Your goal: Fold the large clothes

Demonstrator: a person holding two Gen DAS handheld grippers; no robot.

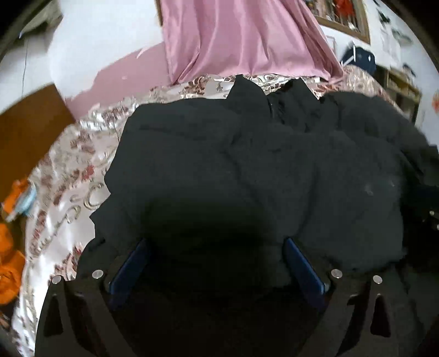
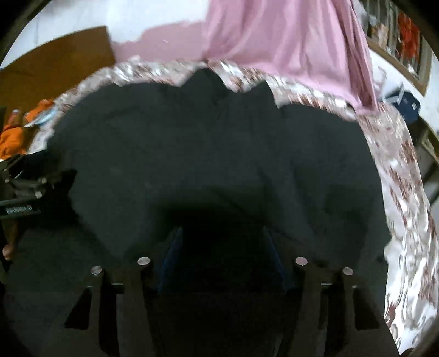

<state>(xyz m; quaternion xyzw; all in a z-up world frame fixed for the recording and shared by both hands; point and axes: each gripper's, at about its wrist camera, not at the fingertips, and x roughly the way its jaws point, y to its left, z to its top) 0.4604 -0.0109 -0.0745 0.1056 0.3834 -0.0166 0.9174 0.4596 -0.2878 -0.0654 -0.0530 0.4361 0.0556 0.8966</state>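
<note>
While one large black garment (image 1: 233, 164) lies spread and rumpled over a bed covered by one floral satin bedspread (image 1: 63, 175), two claws hover low over its near part. The left claw (image 1: 216, 247) has its two blue-lined fingers (image 1: 129, 269) set wide apart, dark cloth showing in the gap; whether the pads touch the fabric I cannot tell. The right claw (image 2: 222, 241) has its two fingers (image 2: 171, 255) standing partly apart over the same black cloth, and the gap between them is too dark to show whether anything is pinched. In the right wrist view the left claw's black body shows at the left edge, just beside the garment's edge. At the bed's far side the garment ends in two pointed peaks. Behind the bed hangs one pink curtain (image 1: 241, 38), next to it one framed picture (image 1: 345, 19). One brown wooden panel (image 1: 30, 126) stands left of the bed, with orange items (image 1: 11, 247) below it. Both views are blurred.
</note>
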